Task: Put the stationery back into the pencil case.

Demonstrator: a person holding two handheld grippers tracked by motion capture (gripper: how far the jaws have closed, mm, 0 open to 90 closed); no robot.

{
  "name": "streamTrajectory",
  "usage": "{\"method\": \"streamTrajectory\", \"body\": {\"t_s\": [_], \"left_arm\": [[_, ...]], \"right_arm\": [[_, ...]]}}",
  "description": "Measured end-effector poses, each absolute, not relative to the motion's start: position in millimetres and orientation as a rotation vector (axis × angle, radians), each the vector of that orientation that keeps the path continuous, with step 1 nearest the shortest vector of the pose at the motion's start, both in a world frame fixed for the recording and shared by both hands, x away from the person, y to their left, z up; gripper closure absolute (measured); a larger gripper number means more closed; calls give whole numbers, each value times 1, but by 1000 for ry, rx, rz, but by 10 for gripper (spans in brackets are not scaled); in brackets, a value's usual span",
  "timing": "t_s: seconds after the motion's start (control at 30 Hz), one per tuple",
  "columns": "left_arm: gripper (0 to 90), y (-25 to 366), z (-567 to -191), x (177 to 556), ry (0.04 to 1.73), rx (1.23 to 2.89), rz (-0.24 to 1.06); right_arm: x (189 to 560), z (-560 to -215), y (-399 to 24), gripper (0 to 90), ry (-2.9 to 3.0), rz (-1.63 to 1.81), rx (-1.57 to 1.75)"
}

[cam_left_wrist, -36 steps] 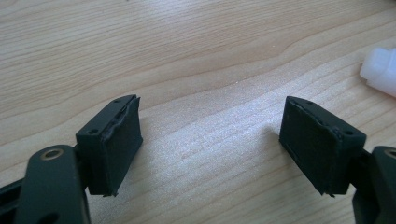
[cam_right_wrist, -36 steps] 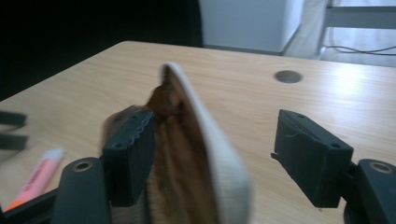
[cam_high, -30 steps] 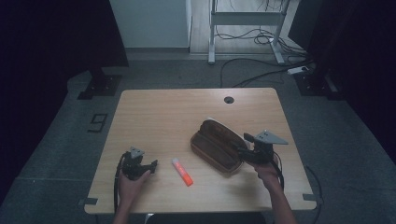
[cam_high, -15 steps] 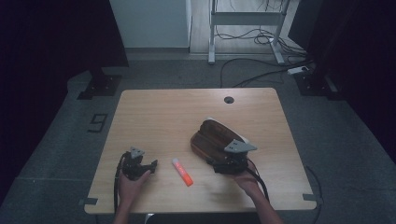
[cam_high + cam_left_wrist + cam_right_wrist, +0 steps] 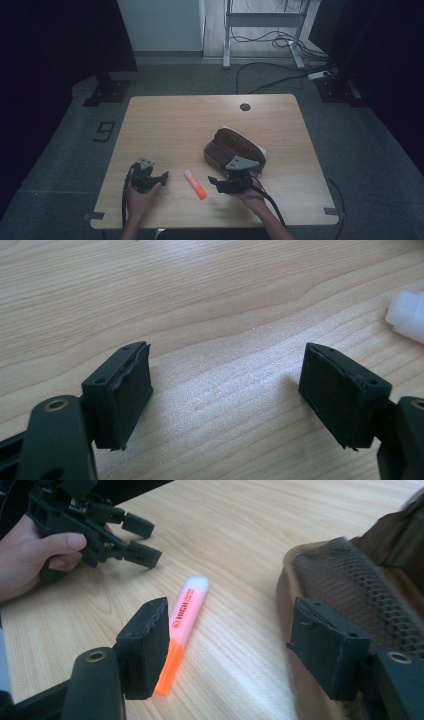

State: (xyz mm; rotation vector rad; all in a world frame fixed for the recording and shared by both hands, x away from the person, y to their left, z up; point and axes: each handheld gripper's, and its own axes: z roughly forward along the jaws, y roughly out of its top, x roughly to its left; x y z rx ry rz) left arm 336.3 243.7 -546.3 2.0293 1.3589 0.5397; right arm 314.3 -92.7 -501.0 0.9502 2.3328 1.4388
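Highlighter between claws, left of pouch.

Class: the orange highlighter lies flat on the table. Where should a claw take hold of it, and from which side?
Grip the highlighter across its pink barrel, mid-length, coming down from above. It lies flat with both long sides free, and the open right claw sits nearest, probably just needing to straddle it.

A light wooden counter fills the middle of the frame, with a small round dark hole near its far edge. Behind it, at upper centre, a metal desk frame stands on grey floor, cables trailing toward a white power strip at upper right. A black stand foot sits at left.
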Motion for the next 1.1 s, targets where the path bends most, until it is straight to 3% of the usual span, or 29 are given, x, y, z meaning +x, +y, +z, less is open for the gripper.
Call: {"method": "streamTrajectory", "body": {"t_s": [0.6, 1.1], "left_arm": [[211, 244, -546, 336, 1358, 2031, 541], [212, 244, -546, 336, 1360, 2028, 540]], "right_arm": [[309, -517, -59, 329, 2437, 1396, 911], [310, -533, -34, 400, 2457, 1329, 907]]}}
